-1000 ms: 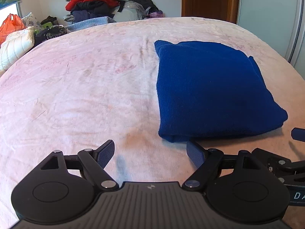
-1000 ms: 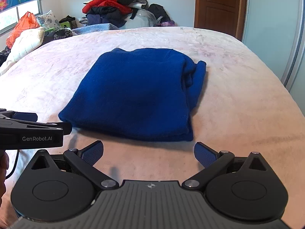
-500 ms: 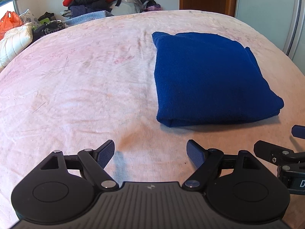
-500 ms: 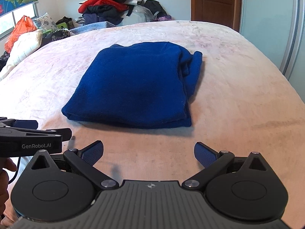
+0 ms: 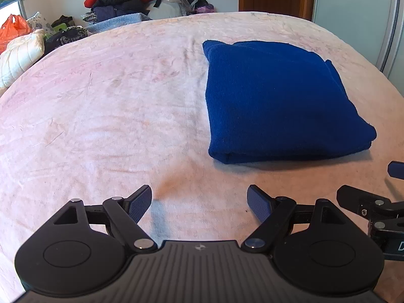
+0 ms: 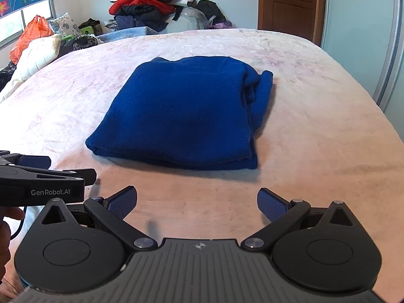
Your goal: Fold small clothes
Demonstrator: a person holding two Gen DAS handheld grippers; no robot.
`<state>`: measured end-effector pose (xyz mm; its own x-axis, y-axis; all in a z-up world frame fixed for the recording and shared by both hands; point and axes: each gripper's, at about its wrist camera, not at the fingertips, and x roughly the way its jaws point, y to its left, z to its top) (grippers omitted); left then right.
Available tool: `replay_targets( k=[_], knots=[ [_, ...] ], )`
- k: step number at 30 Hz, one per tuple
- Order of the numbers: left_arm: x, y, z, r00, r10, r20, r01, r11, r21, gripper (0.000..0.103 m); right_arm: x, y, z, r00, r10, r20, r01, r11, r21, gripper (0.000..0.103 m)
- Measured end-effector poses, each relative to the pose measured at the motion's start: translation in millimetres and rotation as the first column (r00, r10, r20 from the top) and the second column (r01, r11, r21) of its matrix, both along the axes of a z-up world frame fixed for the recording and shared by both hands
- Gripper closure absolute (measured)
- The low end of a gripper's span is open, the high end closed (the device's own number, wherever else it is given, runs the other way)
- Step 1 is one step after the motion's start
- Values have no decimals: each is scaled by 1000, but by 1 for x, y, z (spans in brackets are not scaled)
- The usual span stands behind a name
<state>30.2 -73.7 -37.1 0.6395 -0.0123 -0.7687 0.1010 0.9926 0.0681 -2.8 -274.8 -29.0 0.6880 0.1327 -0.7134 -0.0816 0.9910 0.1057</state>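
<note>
A dark blue garment (image 5: pixel 275 101) lies folded into a thick rectangle on the pink bedspread (image 5: pixel 101 106). It also shows in the right wrist view (image 6: pixel 181 111), with layered edges on its right side. My left gripper (image 5: pixel 199 203) is open and empty, near the bed's front edge, short of the garment's near left corner. My right gripper (image 6: pixel 197 202) is open and empty, in front of the garment's near edge. Each gripper shows at the edge of the other's view.
A pile of mixed clothes (image 6: pixel 154 5) is heaped beyond the far edge of the bed. A white pillow (image 6: pixel 32 58) and an orange bag (image 6: pixel 30 35) lie at the far left. A wooden door (image 6: pixel 290 5) and a sliding panel (image 6: pixel 366 30) stand at the right.
Both grippers have drawn back and up from the folded garment, which now sits farther off in both views. Both stay open and the garment has not moved.
</note>
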Motion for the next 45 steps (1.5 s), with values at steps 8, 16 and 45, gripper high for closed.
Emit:
replay_targets(
  k=[8,16,45],
  knots=[
    [1,-2,-1,1000,-2,-7,2,1000,-1,20,-2,-1,2,1000,3,4,-3,1000,-17,1],
    [0,-2,-2,1000,2,-14,-2,1000,-4,20,-5,-5,3,1000,-2,4,2,1000,-10,1],
    [3,5,-4,1000,7,-28,-7,1000,-17,20,-1,2,5,1000,10,-1,-10,1000,-21,1]
  ],
)
